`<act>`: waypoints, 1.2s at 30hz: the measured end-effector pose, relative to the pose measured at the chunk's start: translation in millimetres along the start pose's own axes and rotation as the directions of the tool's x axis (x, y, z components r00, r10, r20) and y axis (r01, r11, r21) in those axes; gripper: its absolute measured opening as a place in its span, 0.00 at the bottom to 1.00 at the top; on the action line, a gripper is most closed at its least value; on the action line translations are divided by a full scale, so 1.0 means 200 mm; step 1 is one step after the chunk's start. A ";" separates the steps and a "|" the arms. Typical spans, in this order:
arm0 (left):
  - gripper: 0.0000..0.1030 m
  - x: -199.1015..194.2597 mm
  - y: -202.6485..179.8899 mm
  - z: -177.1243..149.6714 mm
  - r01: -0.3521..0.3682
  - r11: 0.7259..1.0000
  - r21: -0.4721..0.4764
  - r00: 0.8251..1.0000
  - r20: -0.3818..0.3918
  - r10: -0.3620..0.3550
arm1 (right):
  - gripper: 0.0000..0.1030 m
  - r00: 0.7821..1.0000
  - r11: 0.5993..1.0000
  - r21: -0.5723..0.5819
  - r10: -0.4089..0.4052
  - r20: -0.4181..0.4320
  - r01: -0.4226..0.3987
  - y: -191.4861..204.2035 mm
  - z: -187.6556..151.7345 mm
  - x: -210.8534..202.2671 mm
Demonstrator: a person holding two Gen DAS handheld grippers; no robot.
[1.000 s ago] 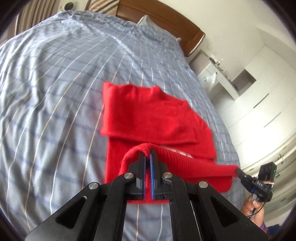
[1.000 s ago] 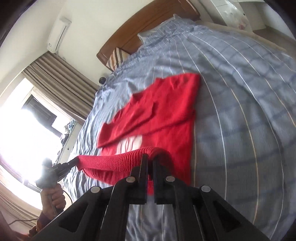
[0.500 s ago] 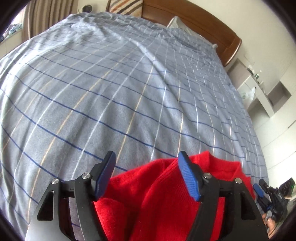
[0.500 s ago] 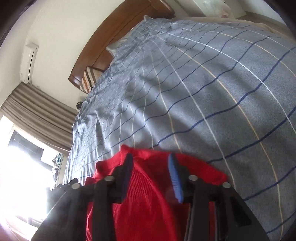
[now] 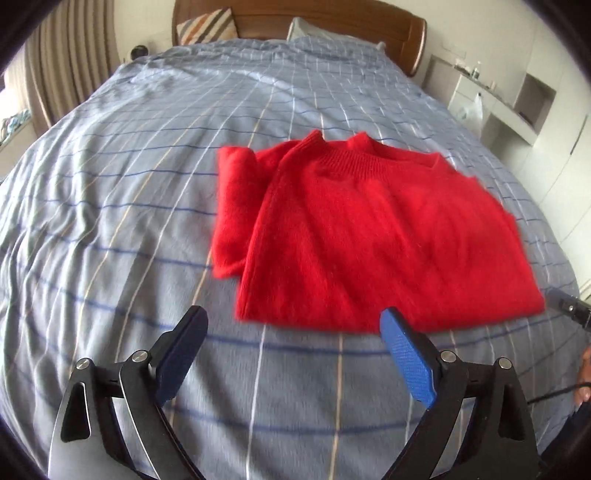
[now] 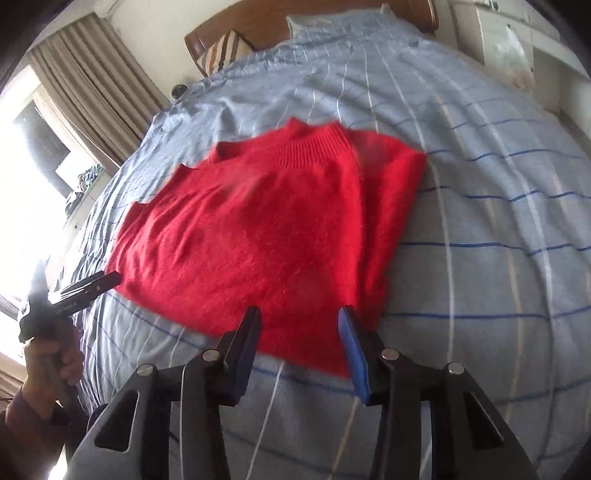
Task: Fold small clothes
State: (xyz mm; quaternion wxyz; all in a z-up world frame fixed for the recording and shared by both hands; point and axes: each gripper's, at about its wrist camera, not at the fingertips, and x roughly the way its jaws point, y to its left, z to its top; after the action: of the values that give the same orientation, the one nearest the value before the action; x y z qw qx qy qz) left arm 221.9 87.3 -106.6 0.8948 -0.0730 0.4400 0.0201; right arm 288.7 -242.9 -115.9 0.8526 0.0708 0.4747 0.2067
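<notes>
Now the left gripper (image 5: 293, 334) gapes wide and empty, the right gripper (image 6: 299, 323) stands likewise parted, both at six o'clock below the folded red sweater (image 5: 373, 236) lying on the blue checked bedspread (image 5: 110, 192), no legible writing anywhere.

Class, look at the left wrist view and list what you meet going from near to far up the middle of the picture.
left gripper → bare stretch of checked blue bedspread → folded red sweater → more bedspread → pillow → wooden headboard
</notes>
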 end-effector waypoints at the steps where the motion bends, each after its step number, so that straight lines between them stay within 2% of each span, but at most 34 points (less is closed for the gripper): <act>1: 0.96 -0.06 0.00 -0.04 -0.017 1.000 -0.001 1.000 0.020 0.017 | 0.47 0.998 0.999 -0.028 -0.015 0.062 0.017 0.04 -0.04 -0.11; 2: 0.96 -0.11 -0.01 -0.07 -0.036 0.999 -0.001 0.999 0.040 0.036 | 0.60 0.981 0.994 -0.092 -0.047 0.188 0.065 0.12 -0.12 -0.30; 3: 0.96 -0.14 -0.01 -0.09 -0.047 0.999 0.000 0.998 0.052 0.047 | 0.73 0.965 0.988 -0.119 -0.062 0.253 0.095 0.15 -0.17 -0.38; 4: 0.96 -0.17 -0.02 -0.11 -0.059 0.998 -0.002 0.997 0.057 0.059 | 0.78 0.949 0.983 -0.136 -0.080 0.305 0.126 0.18 -0.21 -0.44; 5: 0.96 -0.18 -0.02 -0.12 -0.070 0.998 -0.003 0.996 0.060 0.070 | 0.82 0.949 0.983 -0.136 -0.080 0.305 0.126 0.18 -0.21 -0.44; 7: 0.96 -0.19 -0.02 -0.13 -0.085 0.996 -0.002 0.995 0.060 0.085 | 0.83 0.933 0.972 -0.153 -0.117 0.341 0.178 0.22 -0.28 -0.49; 11: 0.96 -0.21 -0.03 -0.14 -0.099 0.995 0.001 0.993 0.066 0.099 | 0.82 0.938 0.973 -0.142 -0.128 0.323 0.182 0.23 -0.35 -0.47; 15: 0.96 -0.24 -0.06 -0.15 -0.120 0.993 0.022 0.990 0.082 0.118 | 0.82 0.932 0.971 -0.146 -0.131 0.337 0.189 0.25 -0.41 -0.49; 20: 0.96 -0.24 -0.06 -0.15 -0.122 0.992 0.019 0.989 0.083 0.120 | 0.82 0.917 0.962 -0.150 -0.163 0.363 0.230 0.27 -0.44 -0.50; 21: 0.96 -0.24 -0.07 -0.16 -0.123 0.992 0.019 0.989 0.081 0.121 | 0.82 0.904 0.951 -0.168 -0.178 0.389 0.260 0.29 -0.45 -0.50; 23: 0.96 -0.22 -0.07 -0.17 -0.127 0.992 0.024 0.989 0.076 0.125 | 0.82 0.899 0.946 -0.176 -0.185 0.398 0.272 0.29 -0.45 -0.50; 24: 0.96 -0.20 -0.07 -0.18 -0.129 0.991 0.027 0.989 0.073 0.127 | 0.82 0.899 0.944 -0.181 -0.186 0.397 0.276 0.28 -0.46 -0.48; 26: 0.96 -0.14 -0.06 -0.21 -0.133 0.991 0.031 0.989 0.066 0.130 | 0.82 0.918 0.952 -0.173 -0.180 0.355 0.253 0.24 -0.46 -0.42; 27: 0.96 -0.09 -0.04 -0.23 -0.137 0.990 0.034 0.990 0.049 0.136 | 0.82 0.918 0.952 -0.173 -0.180 0.355 0.253 0.24 -0.46 -0.42; 28: 0.96 -0.05 -0.02 -0.26 -0.140 0.990 0.035 0.990 0.025 0.139 | 0.82 0.936 0.964 -0.145 -0.172 0.306 0.225 0.19 -0.47 -0.36; 30: 0.96 0.02 0.02 -0.33 -0.126 0.992 0.028 0.992 -0.013 0.126 | 0.82 0.946 0.973 -0.105 -0.167 0.279 0.203 0.14 -0.48 -0.32; 32: 0.96 0.00 0.04 -0.39 -0.095 0.995 0.022 0.995 0.036 0.095 | 0.82 0.949 0.980 -0.063 -0.168 0.265 0.191 0.09 -0.49 -0.29; 36: 0.99 -0.02 0.01 -0.47 -0.110 0.988 0.105 0.988 0.125 0.096 | 0.82 0.957 0.984 0.003 -0.176 0.232 0.180 0.00 -0.50 -0.23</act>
State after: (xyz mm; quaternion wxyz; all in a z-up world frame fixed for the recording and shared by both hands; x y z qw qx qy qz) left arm 144.4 75.6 -160.3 0.9199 0.0012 0.3893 0.0461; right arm 183.6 -269.6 -135.0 0.9178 0.0438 0.3746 0.1238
